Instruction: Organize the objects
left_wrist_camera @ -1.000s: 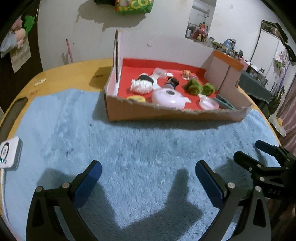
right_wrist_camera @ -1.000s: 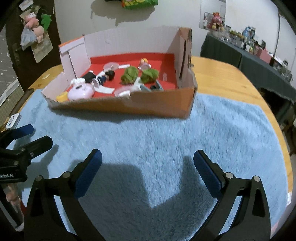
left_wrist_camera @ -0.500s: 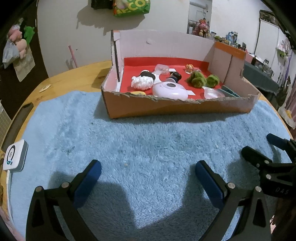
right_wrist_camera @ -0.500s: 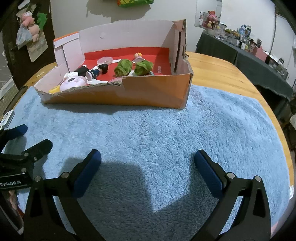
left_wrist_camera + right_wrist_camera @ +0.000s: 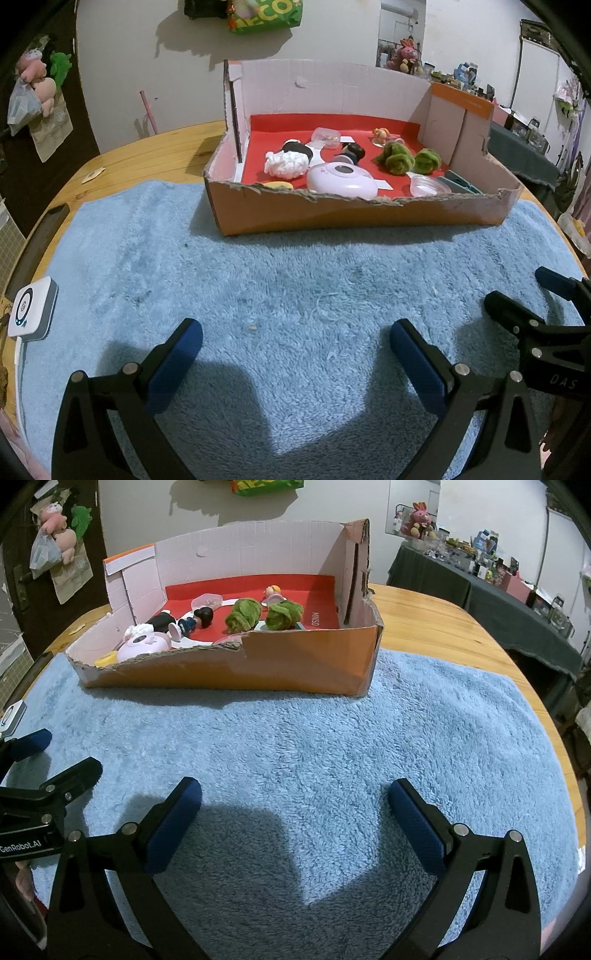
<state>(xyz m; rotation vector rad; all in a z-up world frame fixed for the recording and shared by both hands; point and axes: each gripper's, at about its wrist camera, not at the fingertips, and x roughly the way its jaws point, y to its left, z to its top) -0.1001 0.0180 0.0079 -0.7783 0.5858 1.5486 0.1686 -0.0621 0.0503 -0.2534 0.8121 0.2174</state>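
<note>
1. Left hand-held gripper [image 5: 293, 343]: jaws spread wide, nothing held, hovering over the blue fleece mat [image 5: 295, 280].
2. Right hand-held gripper [image 5: 293, 805]: jaws also spread wide, nothing between the blue pads, over the same mat. Each gripper is seen at the edge of the other's view, side by side and apart.
3. Cardboard box [image 5: 354, 218]: set on the far part of the mat, on the round wooden tabletop [image 5: 147, 151]. Front wall is torn low and ragged; back and side walls stand higher; floor is lined red.
4. All task objects are seen inside the box, well ahead of both grippers:
   - pale pink oval gadget [image 5: 341, 181] close behind the front wall
   - white fluffy item [image 5: 286, 164] just left of it, with a black piece behind it
   - two green fuzzy balls [image 5: 397, 158] side by side, right of centre
   - dark-haired figurine [image 5: 199, 618] lying down near the middle
   - small blond figurine [image 5: 272, 590] near the back wall
   - clear plastic cup [image 5: 424, 184] by the front wall, right side
   - yellow item [image 5: 105, 660] at the front-left corner, mostly hidden
5. White square device [image 5: 31, 314] lies at the left edge of the mat, outside the box.
</note>
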